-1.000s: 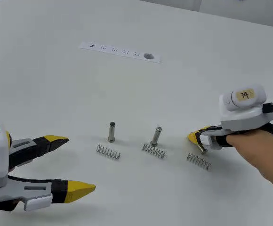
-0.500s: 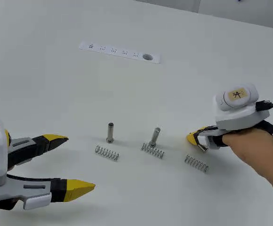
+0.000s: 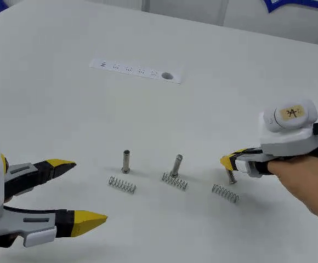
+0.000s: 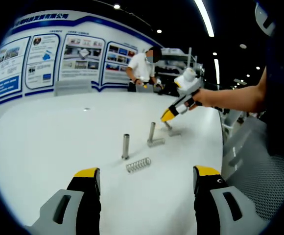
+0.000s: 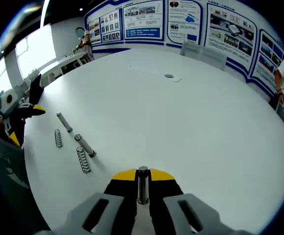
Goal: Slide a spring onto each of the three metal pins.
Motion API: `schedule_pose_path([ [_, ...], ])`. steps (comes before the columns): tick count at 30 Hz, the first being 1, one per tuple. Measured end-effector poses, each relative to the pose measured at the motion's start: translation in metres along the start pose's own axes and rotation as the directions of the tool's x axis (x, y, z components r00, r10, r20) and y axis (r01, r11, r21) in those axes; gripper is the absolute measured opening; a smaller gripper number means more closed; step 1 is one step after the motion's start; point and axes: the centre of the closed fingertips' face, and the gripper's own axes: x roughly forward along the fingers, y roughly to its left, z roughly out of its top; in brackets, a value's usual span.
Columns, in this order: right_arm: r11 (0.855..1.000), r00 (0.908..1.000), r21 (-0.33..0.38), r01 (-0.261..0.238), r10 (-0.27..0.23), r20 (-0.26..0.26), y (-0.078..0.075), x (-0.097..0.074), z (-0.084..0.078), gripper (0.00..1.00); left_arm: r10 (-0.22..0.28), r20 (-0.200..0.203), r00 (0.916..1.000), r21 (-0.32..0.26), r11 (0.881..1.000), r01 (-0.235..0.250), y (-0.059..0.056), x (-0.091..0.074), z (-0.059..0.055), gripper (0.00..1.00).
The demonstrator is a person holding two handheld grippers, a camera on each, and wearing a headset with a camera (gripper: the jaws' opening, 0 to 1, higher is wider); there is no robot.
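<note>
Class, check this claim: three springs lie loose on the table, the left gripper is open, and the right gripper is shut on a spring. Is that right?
Not quite. The right gripper is shut on a metal pin, not a spring, as the right gripper view shows. The rest stands.

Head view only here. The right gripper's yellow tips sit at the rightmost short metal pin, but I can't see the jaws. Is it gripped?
Observer: Yes. The right gripper view shows the right gripper shut on the short silver metal pin, clamped between its yellow tips.
Operator: Anyone else near the bench?
Observer: The left gripper view shows a person in a white shirt standing beyond the far side of the white table.
</note>
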Motion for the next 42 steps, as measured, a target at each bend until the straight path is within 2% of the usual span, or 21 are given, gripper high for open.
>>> schedule_pose_path([
  [7,1.000,0.9996,0.015,0.008,-0.008,0.026,0.002,-0.011,-0.005,0.09,-0.008,-0.002,1.0000,0.016,1.000,0.008,-0.004,-0.002,0.004,0.79],
  [13,0.999,0.9987,0.036,0.004,-0.006,0.051,0.003,-0.017,-0.008,0.09,-0.007,-0.005,1.0000,0.017,1.000,0.007,-0.004,-0.002,0.003,0.78],
  [21,1.000,0.9975,0.030,-0.001,-0.001,0.070,0.008,-0.020,-0.009,0.09,-0.011,-0.006,0.9999,0.018,1.000,0.011,-0.006,0.000,0.003,0.78],
  [25,1.000,0.9950,0.018,-0.001,0.000,0.100,0.011,-0.023,-0.009,0.09,-0.010,-0.003,0.9999,0.019,1.000,0.010,-0.006,0.000,0.004,0.78],
  [42,1.000,0.9959,-0.003,-0.010,0.010,0.090,0.011,-0.024,-0.013,0.09,-0.016,0.003,0.9999,0.022,1.000,0.016,-0.009,0.002,0.005,0.78],
])
